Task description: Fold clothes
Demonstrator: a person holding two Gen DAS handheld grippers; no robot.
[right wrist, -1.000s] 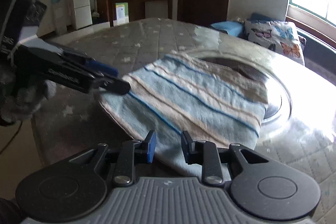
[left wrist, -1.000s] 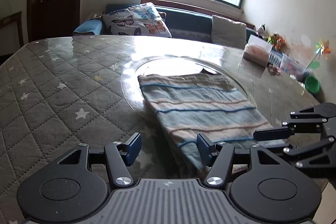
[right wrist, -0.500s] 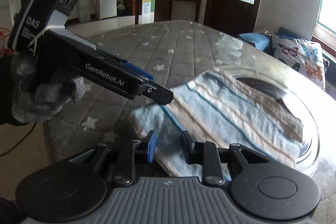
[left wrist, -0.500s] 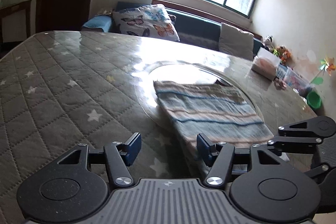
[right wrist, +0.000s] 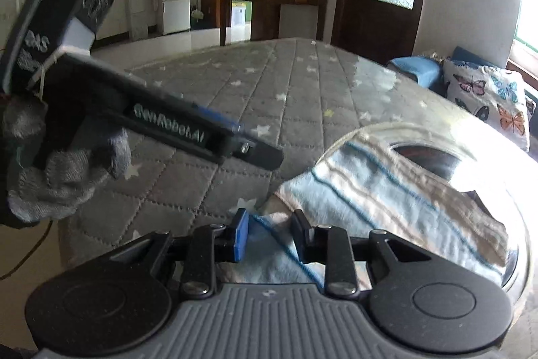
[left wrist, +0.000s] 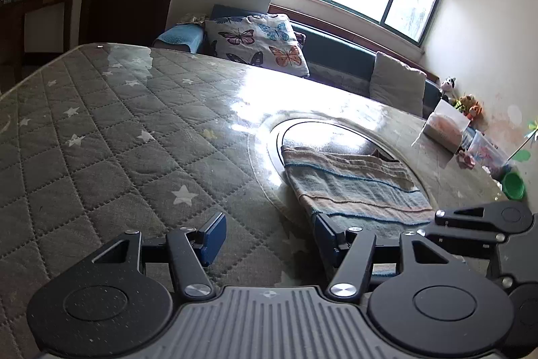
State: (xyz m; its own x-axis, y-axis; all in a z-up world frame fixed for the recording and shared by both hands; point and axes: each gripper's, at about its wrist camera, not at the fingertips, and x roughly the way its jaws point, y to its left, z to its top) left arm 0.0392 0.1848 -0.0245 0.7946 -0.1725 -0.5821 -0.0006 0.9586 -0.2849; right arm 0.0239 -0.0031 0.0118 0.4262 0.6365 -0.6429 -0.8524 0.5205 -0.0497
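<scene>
cloth: striped cloth [left wrist: 356,187] lies folded flat on the round glass plate [left wrist: 265,157] of the table [left wrist: 101,140], near edge by both tools
left gripper [left wrist: 269,236]: jaws wide apart, empty, left of the cloth's near corner
right gripper [right wrist: 270,232]: jaws apart, near hem lies between them, not pinched
step tip: if another fold is due, close on both layers at the hem, keep both corners level
left view only: far edge of the cloth, green bowl [left wrist: 513,185]
right view only: hem between the jaws, gloved hand [right wrist: 64,170]

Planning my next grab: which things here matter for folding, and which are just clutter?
For the job:
striped cloth
left gripper
right gripper

Lying about:
butterfly cushion
tissue box
green bowl
grey cushion
</scene>
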